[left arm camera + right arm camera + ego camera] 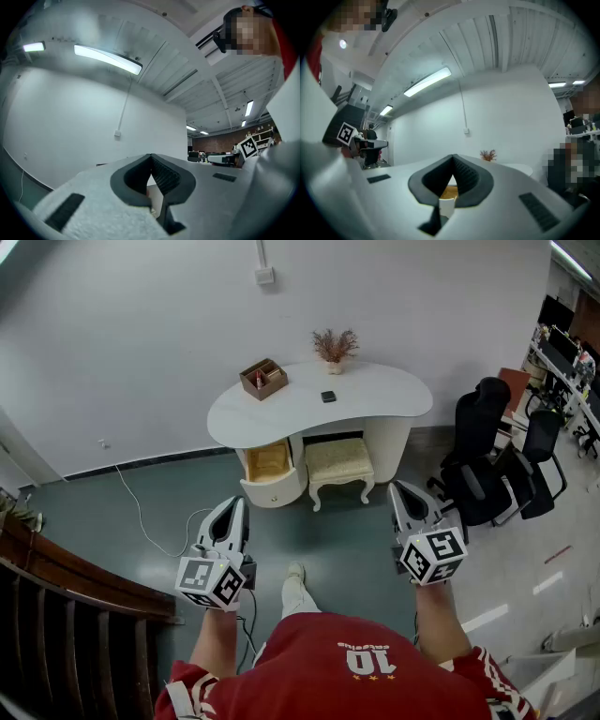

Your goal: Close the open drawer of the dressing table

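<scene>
The white dressing table stands against the far wall in the head view. Its left drawer is pulled out and shows a pale wooden inside. Both grippers hang in the air well short of the table, over the grey floor. My left gripper points toward the drawer with its jaws shut and empty. In the left gripper view the left gripper has its tips together. My right gripper is also shut on nothing. In the right gripper view the drawer shows through the gap below the right gripper's closed tips.
A cushioned stool sits under the table. On top are a wooden box, a dried plant and a small black object. Black office chairs stand at right, a white cable lies on the floor, and a wooden railing is at left.
</scene>
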The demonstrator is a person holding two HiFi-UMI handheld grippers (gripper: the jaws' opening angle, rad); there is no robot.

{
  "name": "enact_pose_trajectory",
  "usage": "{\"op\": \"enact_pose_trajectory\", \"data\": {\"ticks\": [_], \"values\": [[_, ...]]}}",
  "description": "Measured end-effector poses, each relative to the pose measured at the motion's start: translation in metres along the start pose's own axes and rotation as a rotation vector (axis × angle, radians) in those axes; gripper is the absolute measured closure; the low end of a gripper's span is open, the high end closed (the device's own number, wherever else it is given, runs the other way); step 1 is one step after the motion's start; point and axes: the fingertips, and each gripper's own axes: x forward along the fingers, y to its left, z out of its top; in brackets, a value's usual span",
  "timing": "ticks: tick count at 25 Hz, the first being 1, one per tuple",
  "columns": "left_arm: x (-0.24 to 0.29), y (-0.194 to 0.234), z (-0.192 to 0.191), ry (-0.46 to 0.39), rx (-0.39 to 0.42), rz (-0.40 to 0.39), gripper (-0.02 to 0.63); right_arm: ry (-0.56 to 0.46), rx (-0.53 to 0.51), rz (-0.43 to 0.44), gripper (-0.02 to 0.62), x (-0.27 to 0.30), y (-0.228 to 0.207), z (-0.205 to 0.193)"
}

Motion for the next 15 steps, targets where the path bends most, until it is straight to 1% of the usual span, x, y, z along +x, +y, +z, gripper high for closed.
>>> {"op": "enact_pose_trajectory", "data": {"ticks": [5,10,15], "values": [[-0.0043,-0.0026,0.0038,-0.009,0.031,0.001,0.601,-0.007,-0.013,0.001,0.592,-0.0028,0.0004,0.006],[-0.0032,0.0009,0.0085,-0.021,0.03,0.007,0.601,-0.011,-0.017,0.005,0.592,-0.0043,0.0023,0.0098],[0.0011,-0.0039,0.0091,-0.019,0.047,0.0,0.601,-0.009,-0.019,0.002,0.592,-0.0057,0.0006,0.0098]]}}
